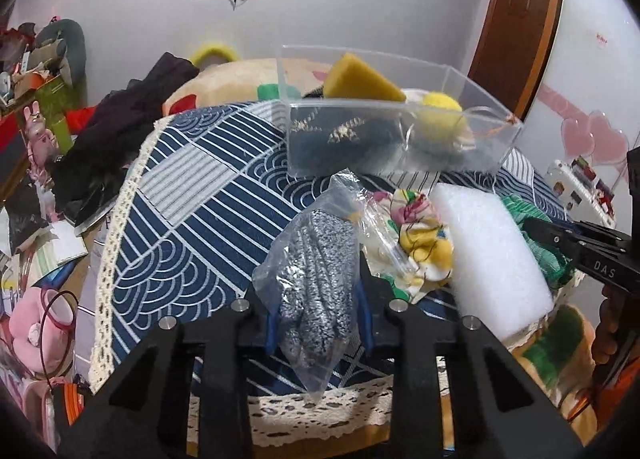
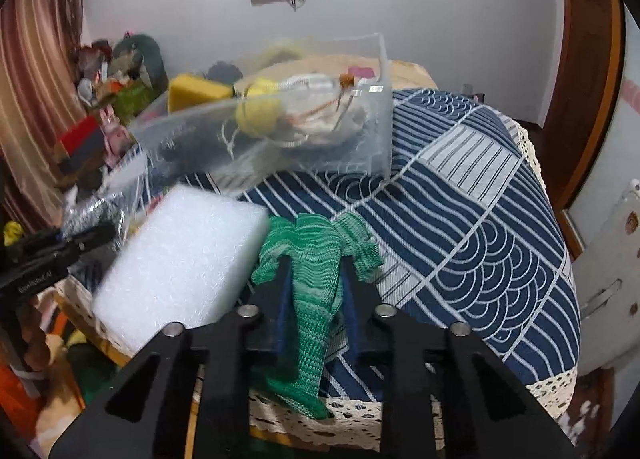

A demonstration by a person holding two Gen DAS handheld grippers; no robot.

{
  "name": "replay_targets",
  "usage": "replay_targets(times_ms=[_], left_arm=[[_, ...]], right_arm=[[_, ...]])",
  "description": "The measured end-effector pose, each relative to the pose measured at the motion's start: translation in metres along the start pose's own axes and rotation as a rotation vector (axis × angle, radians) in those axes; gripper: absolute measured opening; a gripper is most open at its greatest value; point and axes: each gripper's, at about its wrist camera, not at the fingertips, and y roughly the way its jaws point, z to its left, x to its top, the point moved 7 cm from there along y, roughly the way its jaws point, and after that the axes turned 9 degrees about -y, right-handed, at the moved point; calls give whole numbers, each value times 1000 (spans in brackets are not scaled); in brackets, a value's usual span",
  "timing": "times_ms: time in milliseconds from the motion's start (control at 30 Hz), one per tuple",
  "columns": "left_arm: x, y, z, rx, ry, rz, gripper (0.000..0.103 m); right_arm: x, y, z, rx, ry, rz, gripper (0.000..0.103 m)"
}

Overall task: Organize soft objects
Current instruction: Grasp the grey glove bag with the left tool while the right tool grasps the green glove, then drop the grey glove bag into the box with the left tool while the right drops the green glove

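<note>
1. Left gripper [image 1: 318,315]: jaws clamped on one clear bag of grey knit gloves [image 1: 316,283], lifted off the patterned cloth [image 1: 192,195], near its front edge.
2. Right gripper [image 2: 314,299]: jaws clamped on one green knit cloth [image 2: 312,291], which hangs down between the fingers, over the front edge of the cloth-covered surface.
3. Target looks like the one clear plastic bin [image 1: 460,77], at the back of the cloth, well apart from both grippers.
4. Already in the bin, as far as visible: one yellow wedge sponge [image 1: 360,83], one yellow pom-pom [image 1: 442,109] inside a clear pouch, and one dark item with gold marks [image 1: 340,135]. There may be more under them; cannot tell.
5. Left outside the bin: one white foam block [image 1: 492,255] between the two grippers, and one floral fabric piece [image 1: 420,235] just beside the foam, touching the glove bag's plastic.
6. Count: 3 visible in the bin, 2 held, 2 loose on the cloth. 7 soft items seen.
7. Judgement: roughly halfway. Both held items need dropping in the bin; then foam and floral piece.
8. Bin looks fairly full. My guess is the foam block will be a tight fit.
</note>
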Motion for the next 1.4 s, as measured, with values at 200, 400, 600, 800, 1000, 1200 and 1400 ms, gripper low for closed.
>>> replay_targets(times_ms=[200, 400, 600, 800, 1000, 1200, 1400], left_arm=[[12, -17, 6, 14, -16, -52, 29], [33, -36, 7, 23, -18, -120, 29], [65, -53, -1, 17, -4, -211, 29], [103, -49, -6, 15, -26, -270, 29], [130, -28, -6, 19, -43, -277, 29], [151, 1, -9, 43, -24, -257, 29], [166, 40, -12, 56, -32, -210, 29]], right_arm=[[11, -18, -7, -48, 6, -64, 13], [31, -36, -9, -77, -9, -128, 13], [62, -51, -4, -100, -34, -210, 13], [92, -53, -2, -117, -52, -276, 13], [114, -42, -6, -127, -47, -299, 13], [131, -24, -9, -143, -41, -292, 13], [144, 1, -8, -131, -45, -256, 13]])
